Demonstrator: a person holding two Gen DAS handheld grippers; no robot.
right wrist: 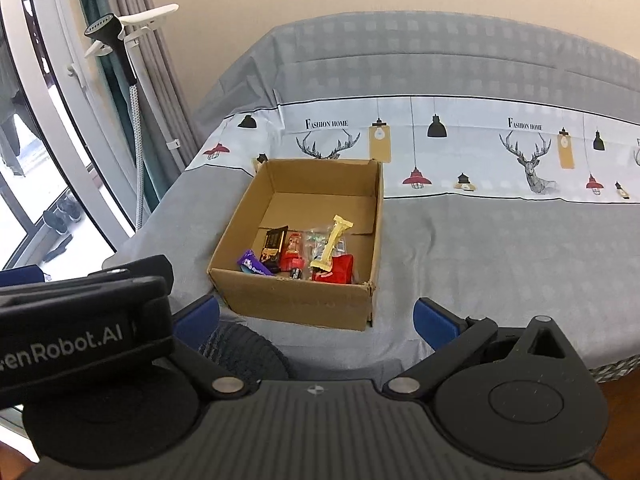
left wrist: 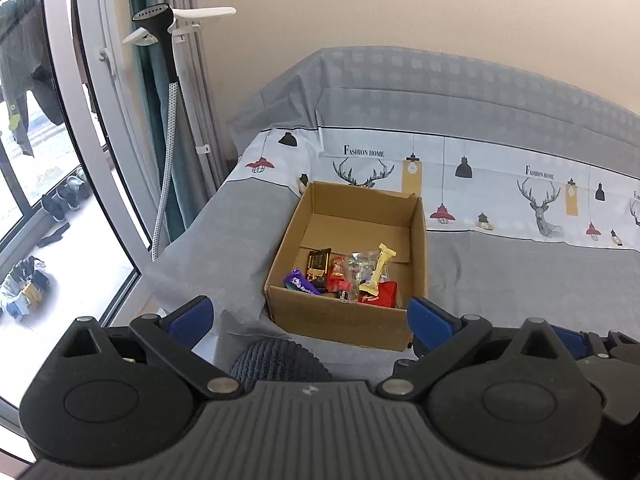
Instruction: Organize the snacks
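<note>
Left gripper (left wrist: 310, 316): nearest item in the left wrist view, at 6 o'clock. Blue-tipped fingers (left wrist: 192, 314) spread wide, nothing between them. Its black body also shows in the right wrist view at 9 o'clock.

Right gripper (right wrist: 316, 318): at 6 o'clock in the right wrist view. Fingers (right wrist: 434, 318) spread wide, holding nothing.

Dark ribbed cushion (right wrist: 240, 350): just past the grippers, at the near edge of the bed, partly hidden by them.

Cardboard box (right wrist: 296, 300): open-topped, standing on the grey bedcover (right wrist: 500, 248) just beyond both grippers, toward 12 o'clock, near the bed's left edge.

Snacks, all in the near half of the box:
- purple packet (right wrist: 252, 265), near-left corner, at 9 o'clock within the pile;
- dark brown packet (right wrist: 273, 246), just behind it, leaning;
- red wrapper (right wrist: 292, 250), beside the brown one;
- clear wrapped sweets (right wrist: 316, 240), centre;
- pale yellow bar (right wrist: 332, 242), tilted, lying across the pile;
- red pouch (right wrist: 338, 270), near-right, under the bar's lower end.
The far half of the box shows bare cardboard floor.

Printed band (right wrist: 460, 148): beyond the box, across the bed, with deer heads, lamps and "Fashion Home" lettering.

Garment steamer (left wrist: 154, 24): at 10 o'clock, on a pole beside grey curtains (left wrist: 196, 80).

Glass door (left wrist: 48, 160): far left; shoes (left wrist: 64, 198) on the floor outside.
</note>
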